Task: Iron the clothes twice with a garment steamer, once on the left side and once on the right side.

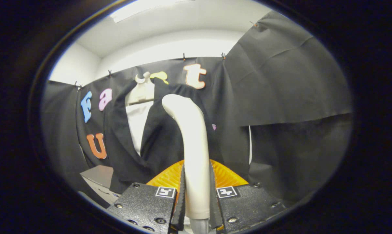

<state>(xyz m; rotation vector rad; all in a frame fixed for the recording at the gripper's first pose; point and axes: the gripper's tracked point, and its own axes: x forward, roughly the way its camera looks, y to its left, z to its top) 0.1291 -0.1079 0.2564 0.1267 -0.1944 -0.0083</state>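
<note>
My gripper (196,195) is shut on the cream handle of the garment steamer (191,143), which rises upright between my fingers and bends toward the clothes at its top. Beyond it hangs a dark jacket (165,136) on a pale hanger (143,88), open at the front over a white shirt (136,125). The steamer's head (174,101) sits near the jacket's right front panel, close to the collar. Whether the head touches the cloth cannot be told.
An orange ribbed part (226,177) shows just behind my fingers. A grey box (100,177) stands low at the left, under the jacket. Black cloth walls close the booth behind and to the right.
</note>
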